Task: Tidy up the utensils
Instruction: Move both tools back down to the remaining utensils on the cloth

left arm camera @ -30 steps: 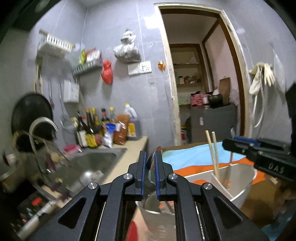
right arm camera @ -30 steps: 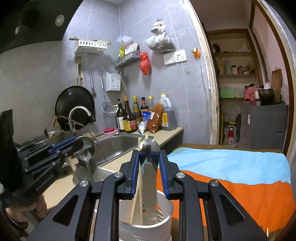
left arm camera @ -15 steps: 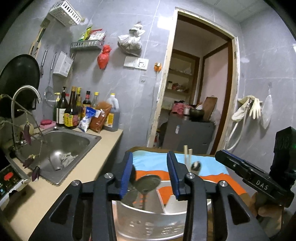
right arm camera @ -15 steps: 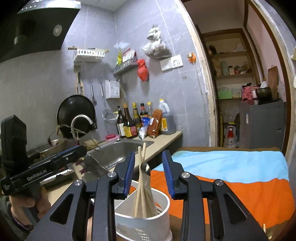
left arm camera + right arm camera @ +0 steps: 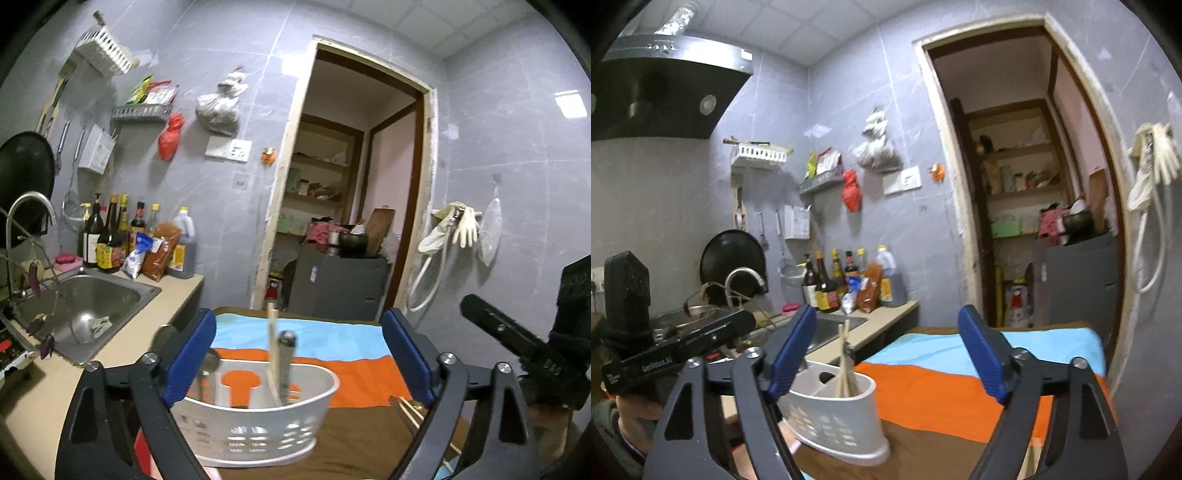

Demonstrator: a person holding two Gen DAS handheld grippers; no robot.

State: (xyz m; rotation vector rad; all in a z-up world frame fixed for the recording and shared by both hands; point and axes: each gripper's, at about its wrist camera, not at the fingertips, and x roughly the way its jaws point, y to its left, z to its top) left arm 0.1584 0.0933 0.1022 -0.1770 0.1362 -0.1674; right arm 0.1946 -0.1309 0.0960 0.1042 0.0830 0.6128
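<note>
left gripper: "GenRobot.AI" on side | right gripper: "DAS" on side

White, hole-patterned utensil caddy ahead of blue-padded left gripper; beyond it, blue, orange and brown striped cloth.

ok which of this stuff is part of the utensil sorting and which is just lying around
Job:
caddy
chopsticks in it
spoons in it
loose chopsticks on the table
left gripper, open
right gripper, open

Lying about:
sauce bottles
sink
pan
red bag
gloves
</note>
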